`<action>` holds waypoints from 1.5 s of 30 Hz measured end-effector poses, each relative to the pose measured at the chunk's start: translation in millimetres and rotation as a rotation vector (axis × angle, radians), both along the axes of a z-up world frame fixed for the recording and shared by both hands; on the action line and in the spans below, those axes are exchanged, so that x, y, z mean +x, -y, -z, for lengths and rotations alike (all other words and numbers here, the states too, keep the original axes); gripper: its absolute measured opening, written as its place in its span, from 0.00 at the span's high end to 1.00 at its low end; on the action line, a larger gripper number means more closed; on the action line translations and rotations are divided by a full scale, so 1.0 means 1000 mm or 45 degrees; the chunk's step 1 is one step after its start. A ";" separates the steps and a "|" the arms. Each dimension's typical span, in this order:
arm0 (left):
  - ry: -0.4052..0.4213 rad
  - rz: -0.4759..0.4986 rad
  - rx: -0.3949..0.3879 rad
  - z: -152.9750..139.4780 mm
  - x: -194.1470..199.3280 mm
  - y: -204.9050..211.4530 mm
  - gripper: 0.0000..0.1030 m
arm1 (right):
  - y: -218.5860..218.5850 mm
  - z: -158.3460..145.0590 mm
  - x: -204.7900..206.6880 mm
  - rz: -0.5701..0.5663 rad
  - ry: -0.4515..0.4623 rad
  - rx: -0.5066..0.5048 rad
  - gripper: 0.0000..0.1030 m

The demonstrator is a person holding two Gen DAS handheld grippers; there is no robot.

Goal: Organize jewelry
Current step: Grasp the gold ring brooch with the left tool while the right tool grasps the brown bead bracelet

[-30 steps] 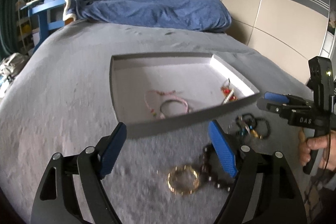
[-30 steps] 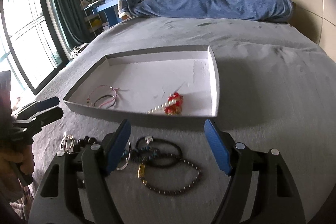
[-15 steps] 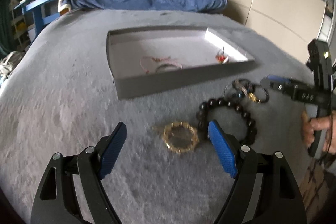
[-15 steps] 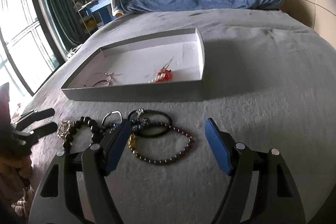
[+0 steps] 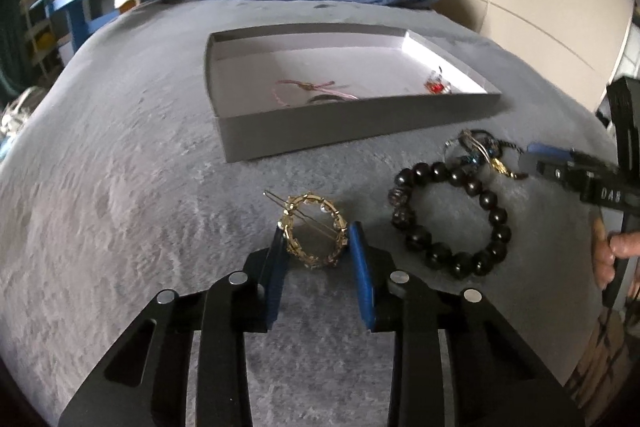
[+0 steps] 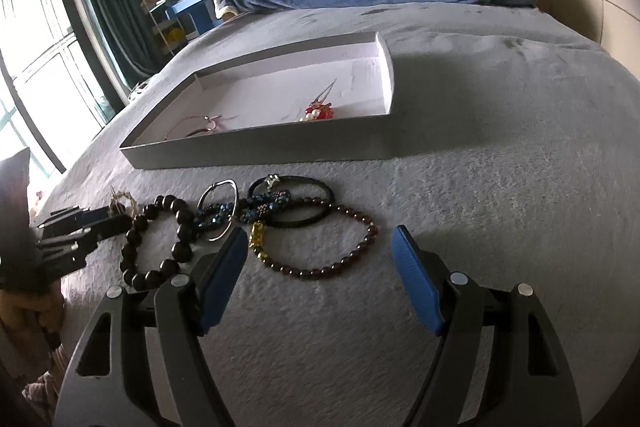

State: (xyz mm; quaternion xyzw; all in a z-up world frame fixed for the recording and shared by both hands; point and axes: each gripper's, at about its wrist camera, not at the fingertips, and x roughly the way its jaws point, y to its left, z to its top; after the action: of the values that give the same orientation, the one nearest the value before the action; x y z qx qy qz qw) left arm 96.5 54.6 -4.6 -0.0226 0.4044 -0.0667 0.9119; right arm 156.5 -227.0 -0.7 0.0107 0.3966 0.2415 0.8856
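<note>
I have the left gripper (image 5: 318, 241) closed narrow on the gold ring-shaped piece (image 5: 314, 231), one blue pad on each side of its rim, while it rests on the grey bed cover (image 5: 120, 207). A thin pin crosses the piece and sticks out at its far left, so I judge the grip should stay on the rim and clear of the pin. To do this step well, I would confirm both pads bear evenly, lift straight up until the piece is free of the cover, then carry it far and over the near wall of the grey tray (image 5: 360, 131), releasing low onto the white floor, apart from the pink cord bracelet (image 5: 308, 89) and the red ornament (image 5: 436, 87) already inside. The dark bead bracelet (image 5: 452, 219) lies just right of the grip; I would avoid brushing it on the lift. The right gripper (image 6: 316, 263) stands wide and holds nothing, poised near the garnet bead bracelet (image 6: 320, 247), with the black band (image 6: 292, 203) and the wire ring (image 6: 218, 207) tangled just beyond it.
</note>
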 end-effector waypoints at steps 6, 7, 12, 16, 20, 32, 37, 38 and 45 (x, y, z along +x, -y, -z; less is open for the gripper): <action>0.008 -0.050 -0.035 0.000 -0.003 -0.007 0.69 | 0.000 0.001 0.001 0.009 -0.013 -0.008 0.29; 0.007 -0.054 -0.037 0.000 -0.003 -0.007 0.69 | -0.001 0.002 0.001 0.009 -0.013 -0.012 0.29; 0.007 -0.056 -0.036 0.000 -0.004 -0.007 0.68 | -0.003 0.003 0.003 0.010 -0.021 -0.030 0.29; 0.015 -0.063 -0.023 -0.001 -0.005 -0.007 0.64 | -0.005 0.002 0.003 0.033 -0.010 -0.061 0.29; 0.029 -0.071 -0.019 -0.003 -0.006 -0.007 0.47 | -0.002 0.006 0.009 0.091 -0.034 -0.080 0.43; 0.010 -0.084 -0.004 -0.001 -0.002 -0.006 0.46 | 0.000 0.007 0.009 0.087 -0.036 -0.099 0.94; -0.007 -0.090 0.011 0.001 0.002 -0.004 0.46 | 0.011 0.003 0.000 0.110 -0.002 -0.085 0.94; -0.010 -0.091 0.014 0.002 0.003 -0.004 0.46 | 0.014 0.002 -0.001 0.113 0.003 -0.076 0.94; -0.036 -0.089 0.039 0.004 0.011 -0.002 0.54 | 0.017 0.003 -0.005 0.118 0.010 -0.052 0.94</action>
State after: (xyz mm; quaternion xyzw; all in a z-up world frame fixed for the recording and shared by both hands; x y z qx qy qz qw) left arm 107.5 56.6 -8.9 -0.0239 0.4170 -0.0283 0.9082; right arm 151.8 -243.7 -3.9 0.0100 0.3971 0.1920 0.8974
